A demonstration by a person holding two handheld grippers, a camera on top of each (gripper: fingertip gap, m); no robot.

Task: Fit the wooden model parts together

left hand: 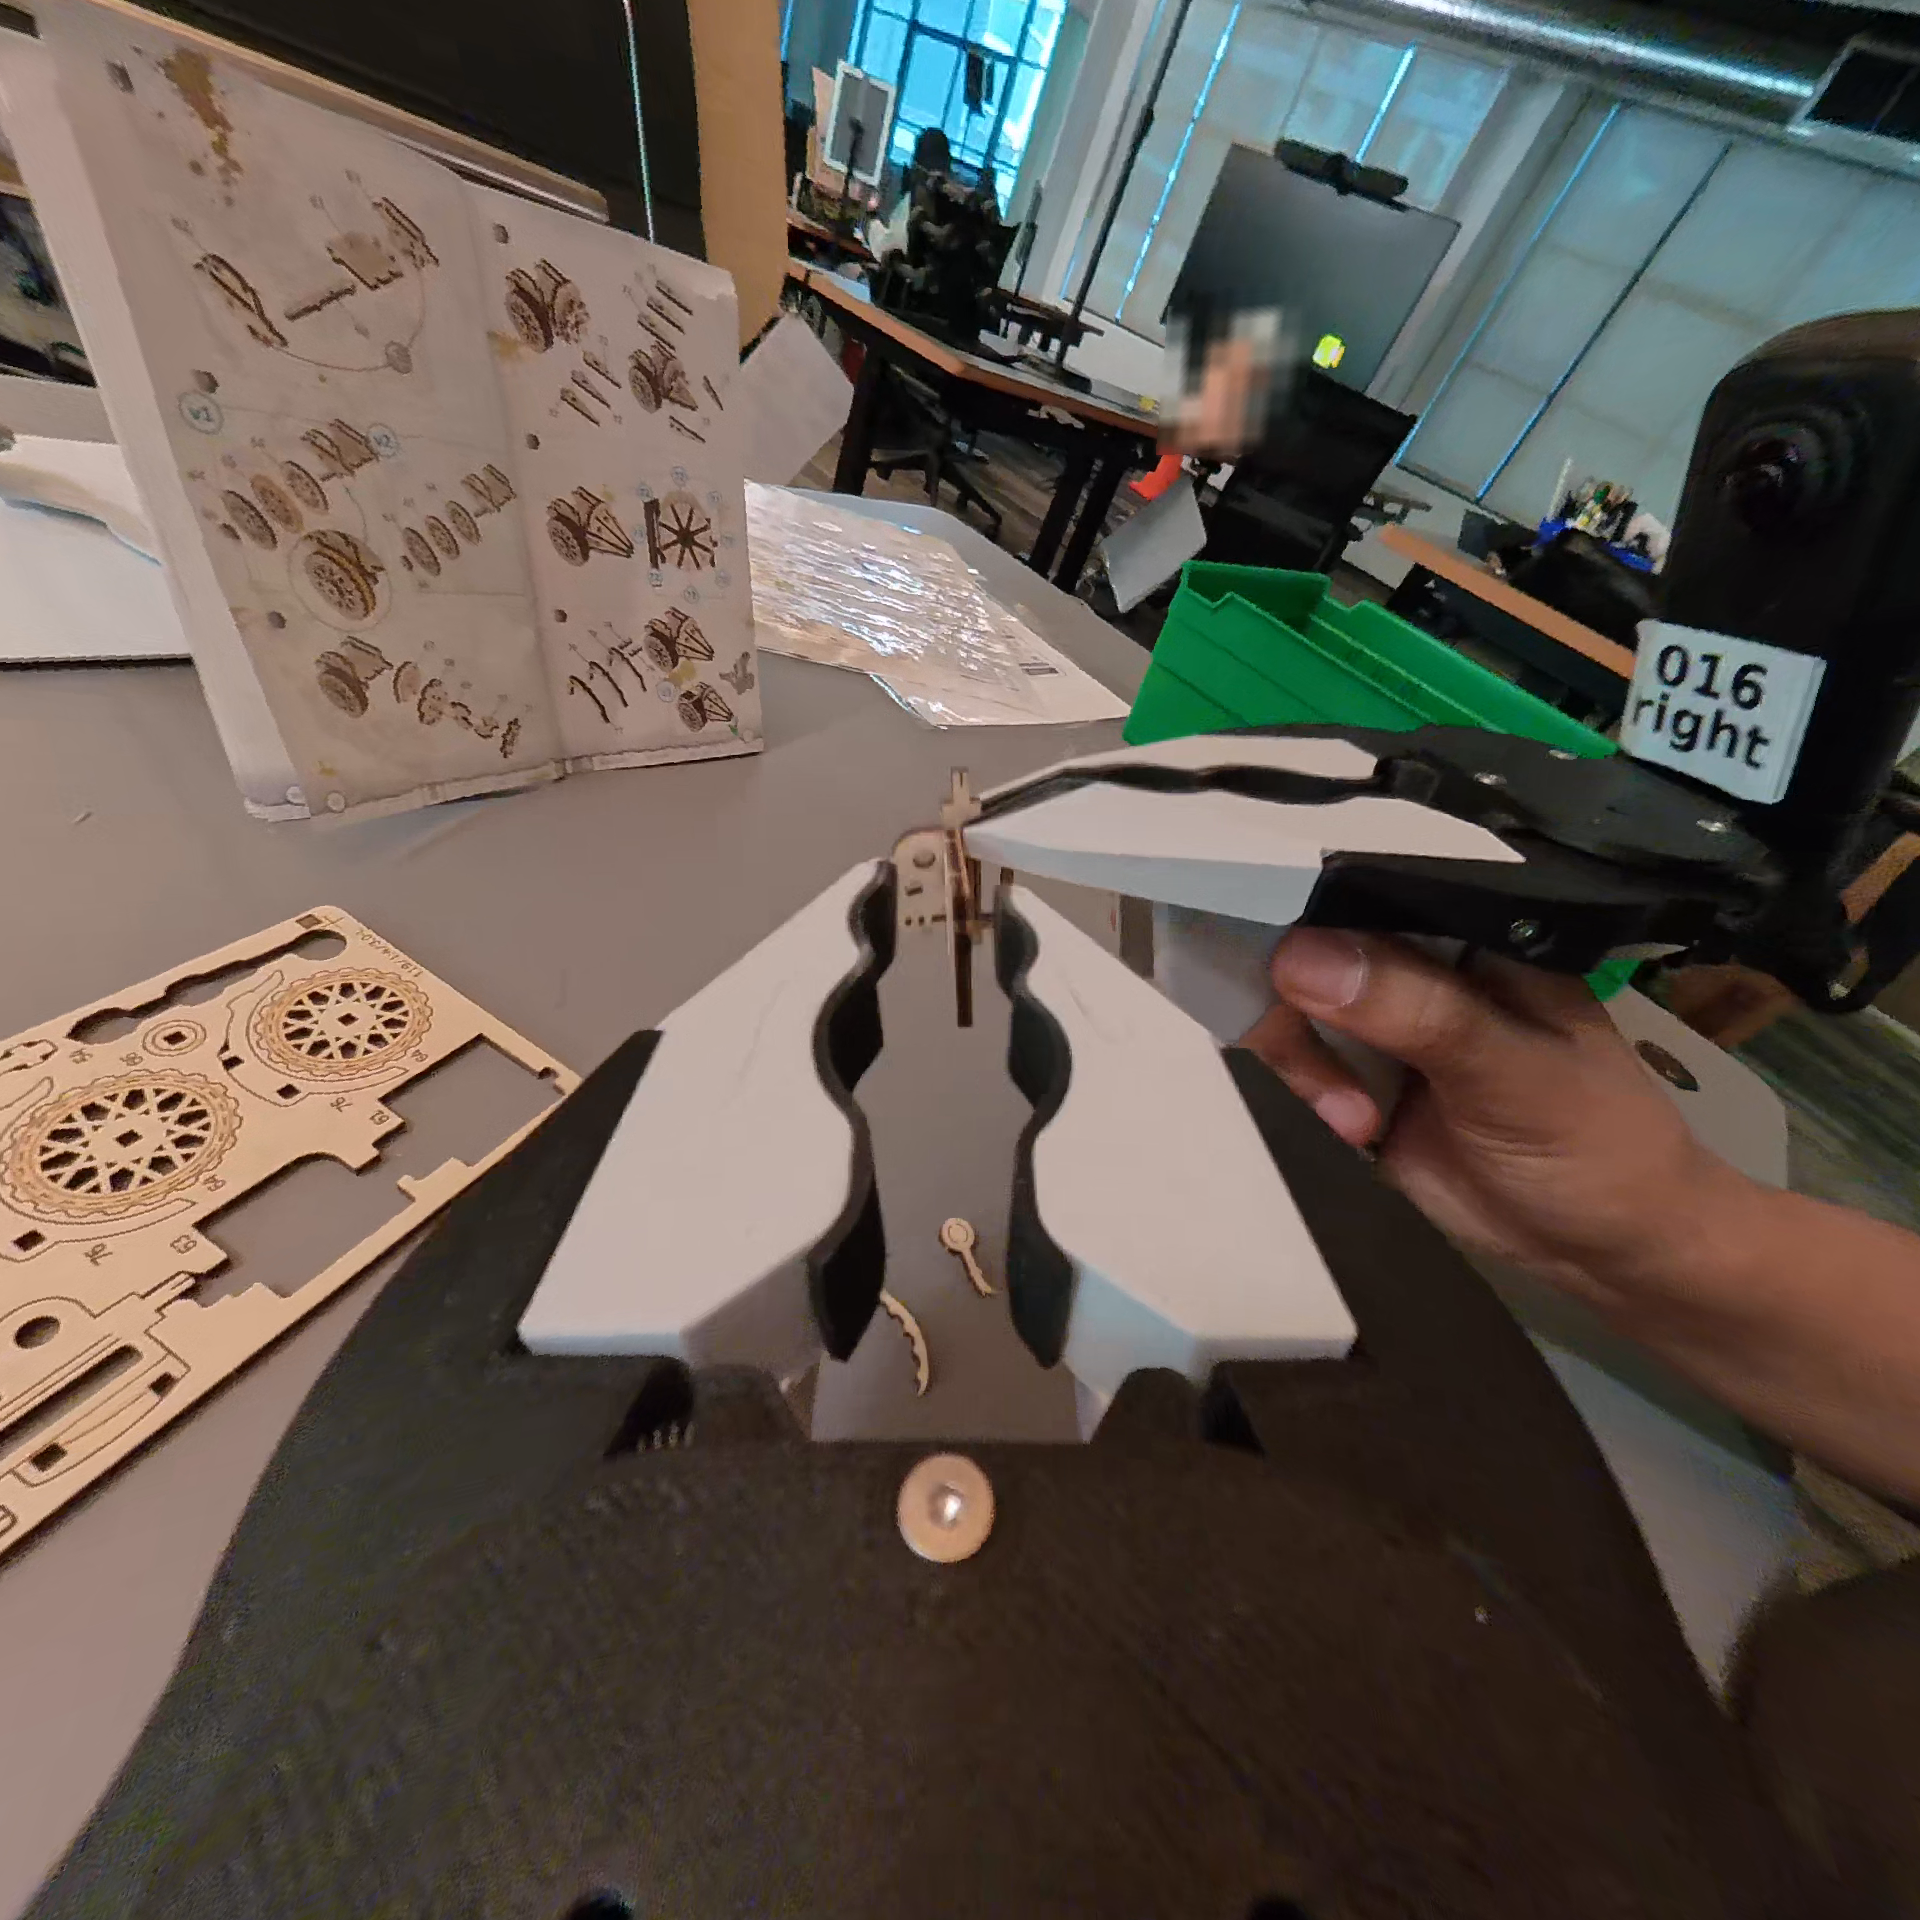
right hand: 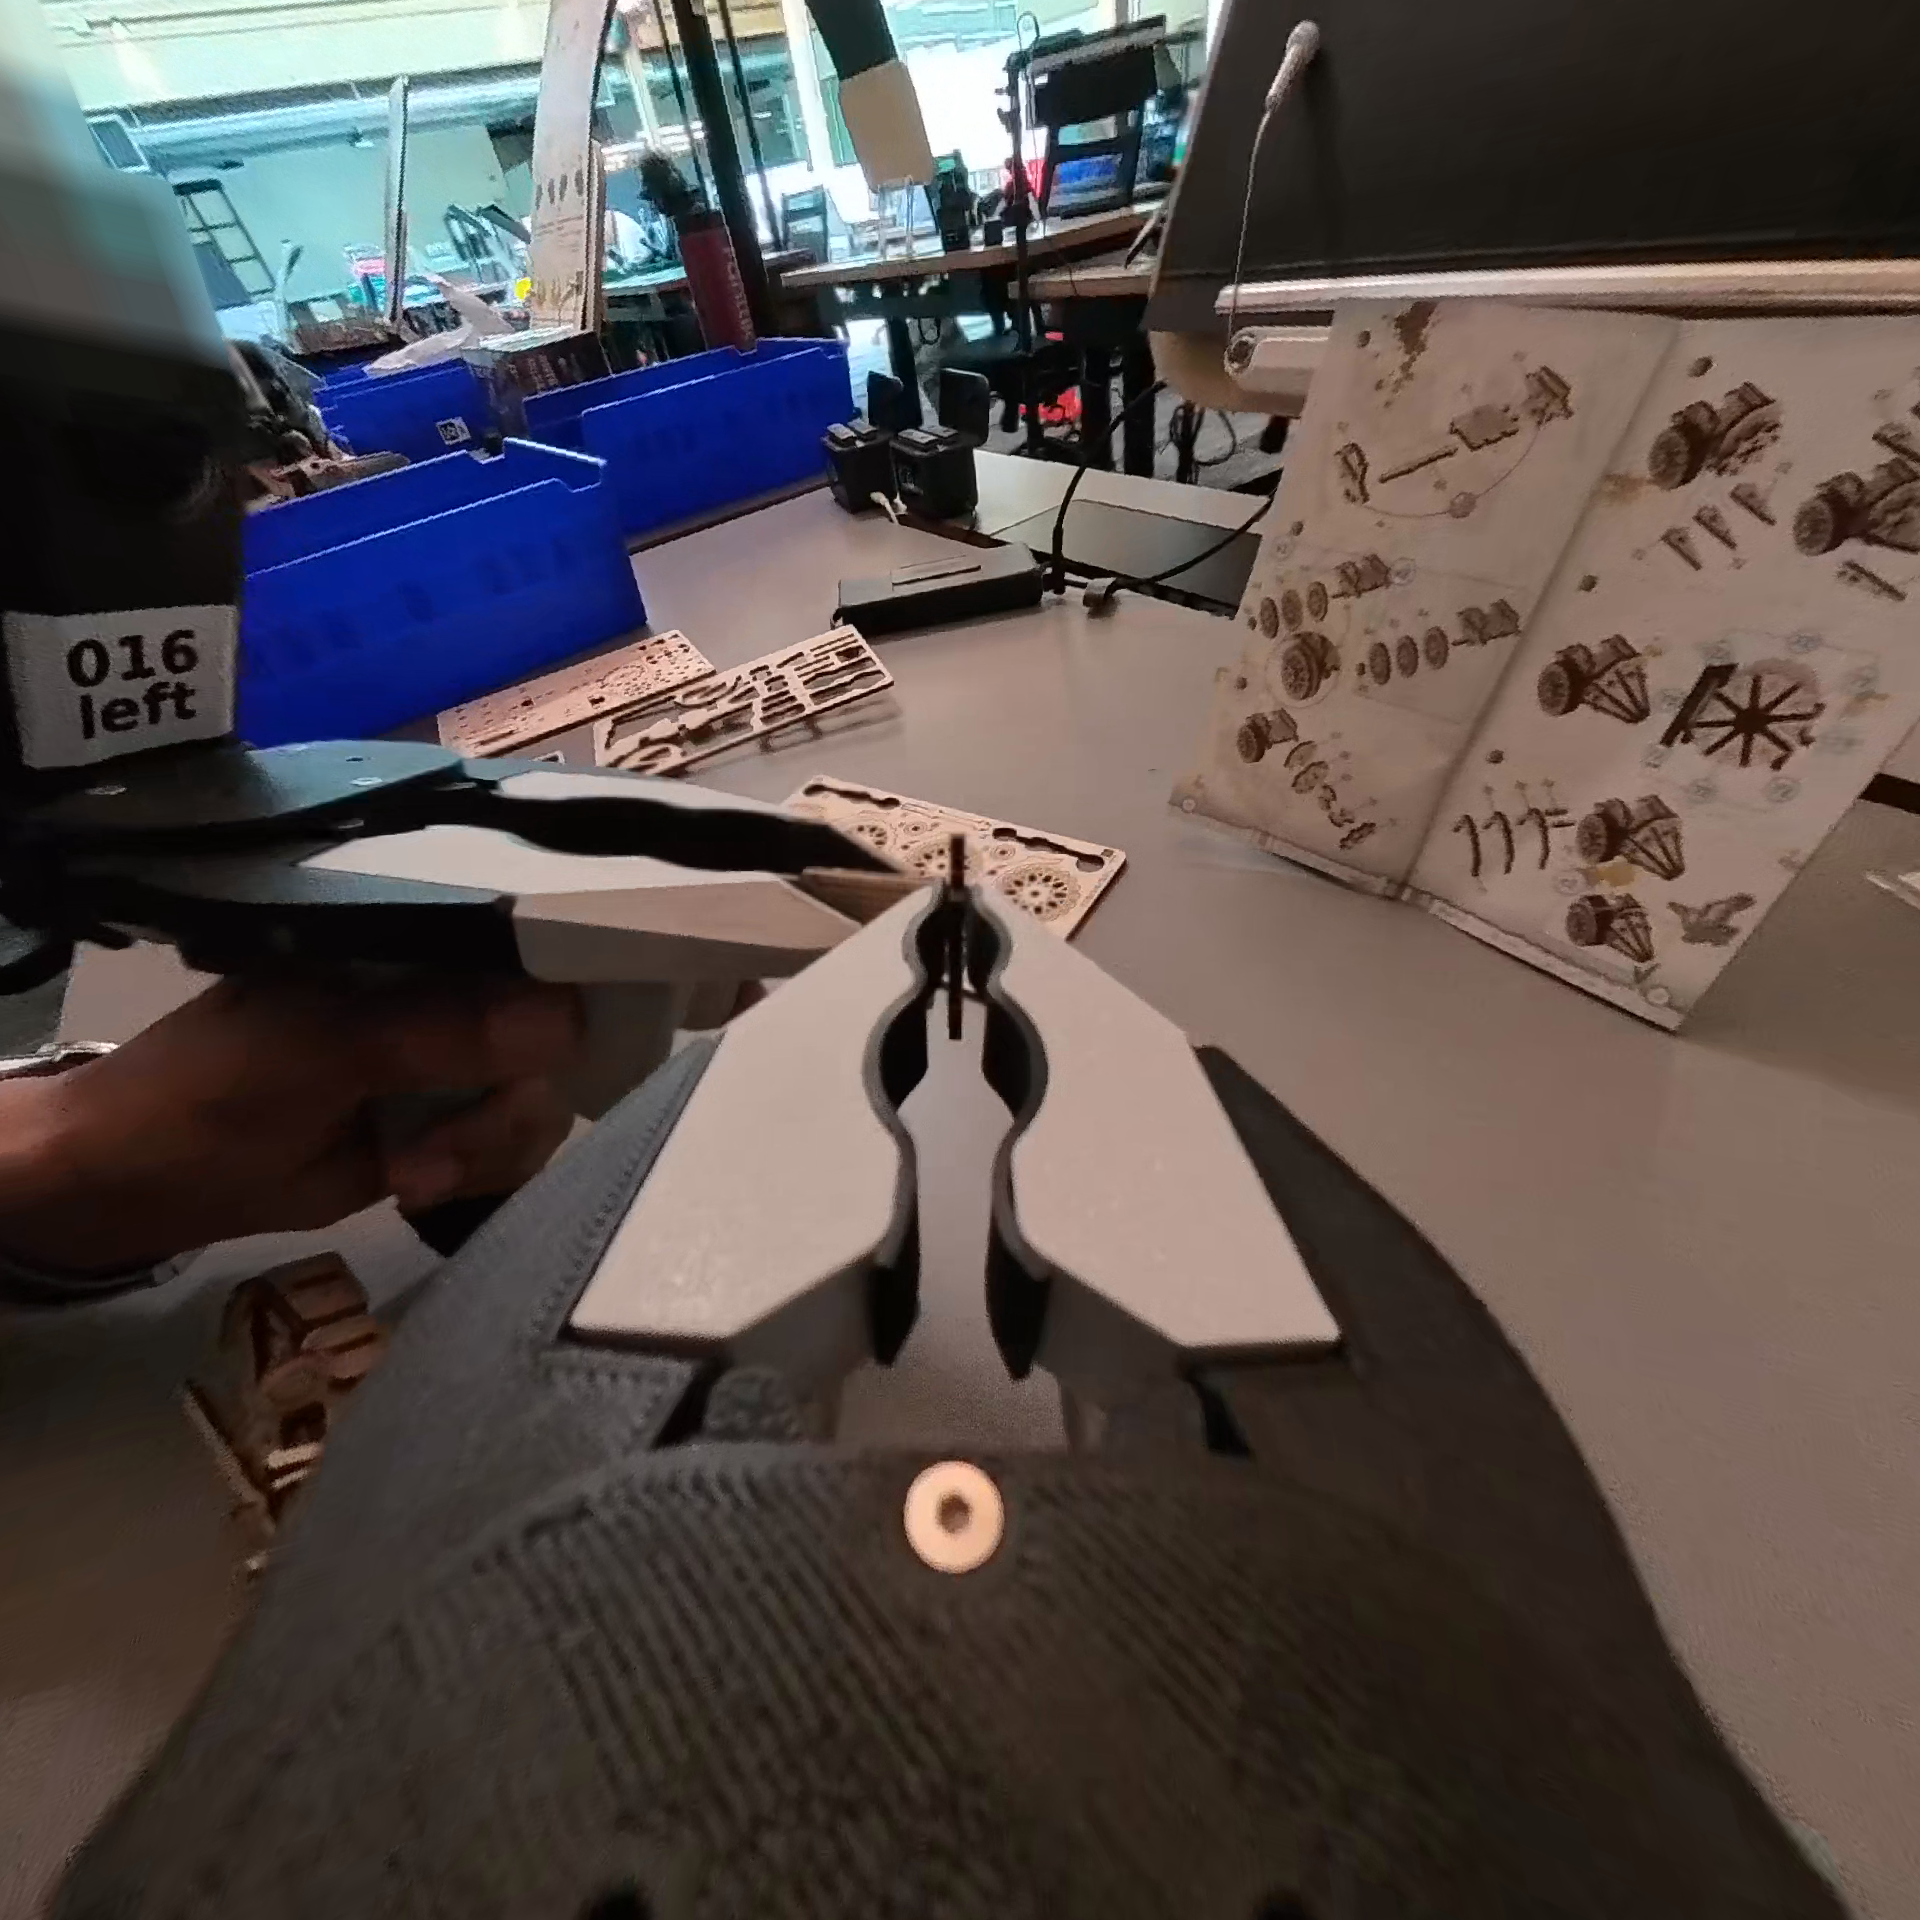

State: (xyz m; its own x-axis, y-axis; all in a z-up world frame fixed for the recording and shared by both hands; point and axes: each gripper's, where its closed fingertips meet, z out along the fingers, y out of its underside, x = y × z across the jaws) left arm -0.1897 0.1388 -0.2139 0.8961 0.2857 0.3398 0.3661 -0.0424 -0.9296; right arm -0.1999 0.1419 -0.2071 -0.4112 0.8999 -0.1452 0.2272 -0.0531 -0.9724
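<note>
Each wrist camera is sitting just behind its own fingers, looking forward and slightly down over the grey table [left hand: 623, 862]. They are facing across each other, sharing close up the wooden model parts [left hand: 940, 888] at frame centre and the instruction sheet [right hand: 1558, 665].

A white sticker [left hand: 1720, 712] with black writing and a number sits on the black body of the right gripper [left hand: 971, 821]. A second sticker [right hand: 130, 686] just like it sits on the left gripper [right hand: 894, 883]. The paper booklet [left hand: 447, 499] has tiny numbers by its drawings, too small to read. The wooden sheet [left hand: 156, 1143] has tiny marks too
</note>
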